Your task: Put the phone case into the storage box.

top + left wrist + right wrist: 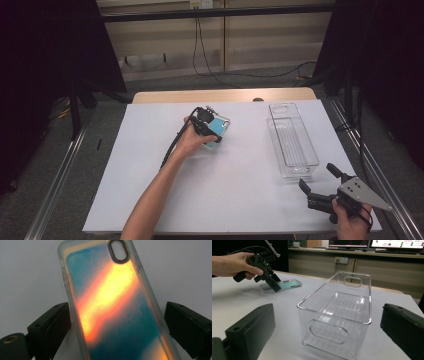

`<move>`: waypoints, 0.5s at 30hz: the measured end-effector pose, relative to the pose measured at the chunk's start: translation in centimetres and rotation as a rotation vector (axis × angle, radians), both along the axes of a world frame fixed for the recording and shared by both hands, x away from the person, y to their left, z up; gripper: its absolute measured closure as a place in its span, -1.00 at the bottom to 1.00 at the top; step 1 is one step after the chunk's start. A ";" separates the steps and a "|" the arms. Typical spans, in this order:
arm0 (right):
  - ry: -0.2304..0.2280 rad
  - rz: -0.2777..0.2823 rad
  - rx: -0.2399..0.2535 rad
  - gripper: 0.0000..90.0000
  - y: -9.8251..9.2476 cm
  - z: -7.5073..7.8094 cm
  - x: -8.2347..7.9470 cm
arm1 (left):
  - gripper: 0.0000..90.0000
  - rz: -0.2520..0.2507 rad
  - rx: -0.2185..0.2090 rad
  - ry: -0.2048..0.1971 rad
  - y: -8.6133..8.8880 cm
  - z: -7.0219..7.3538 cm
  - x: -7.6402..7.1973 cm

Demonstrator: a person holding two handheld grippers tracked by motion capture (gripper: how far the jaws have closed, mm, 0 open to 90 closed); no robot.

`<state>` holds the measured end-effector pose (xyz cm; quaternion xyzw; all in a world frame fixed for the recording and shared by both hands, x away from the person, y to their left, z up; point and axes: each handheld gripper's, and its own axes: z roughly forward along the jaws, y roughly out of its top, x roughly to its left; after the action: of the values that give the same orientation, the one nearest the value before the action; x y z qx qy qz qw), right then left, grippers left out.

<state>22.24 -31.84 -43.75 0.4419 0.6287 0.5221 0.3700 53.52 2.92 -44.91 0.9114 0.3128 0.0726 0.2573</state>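
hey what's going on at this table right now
A person holds a claw in each hand. The left claw is down over a phone case lying flat on the white table, its jaws open on either side of it, not yet closed. The right claw waits open near an empty clear bin.

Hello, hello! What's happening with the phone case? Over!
Left gripper open, jaws astride phone case flat on table. Right gripper open, facing clear bin. Nothing blocking.

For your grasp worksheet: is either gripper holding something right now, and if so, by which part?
Nothing is gripped yet. The left gripper has open jaws straddling the phone case at its long edges; the right gripper is open, facing the clear bin.
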 end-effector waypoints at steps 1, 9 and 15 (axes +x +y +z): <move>0.000 0.001 -0.002 -1.00 0.0 0.0 0.0 | -0.84 -0.004 0.006 0.002 0.0 0.0 0.1; 0.001 0.003 -0.004 -1.00 0.0 0.0 0.0 | -0.85 0.008 0.003 0.012 -0.1 -0.1 0.2; 0.003 0.009 -0.005 -1.00 0.1 0.0 0.0 | -0.84 0.007 0.023 0.026 -0.2 0.1 0.3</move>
<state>22.27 -31.74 -43.76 0.4390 0.6323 0.5216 0.3680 53.78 2.70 -44.85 0.9140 0.3184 0.0651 0.2427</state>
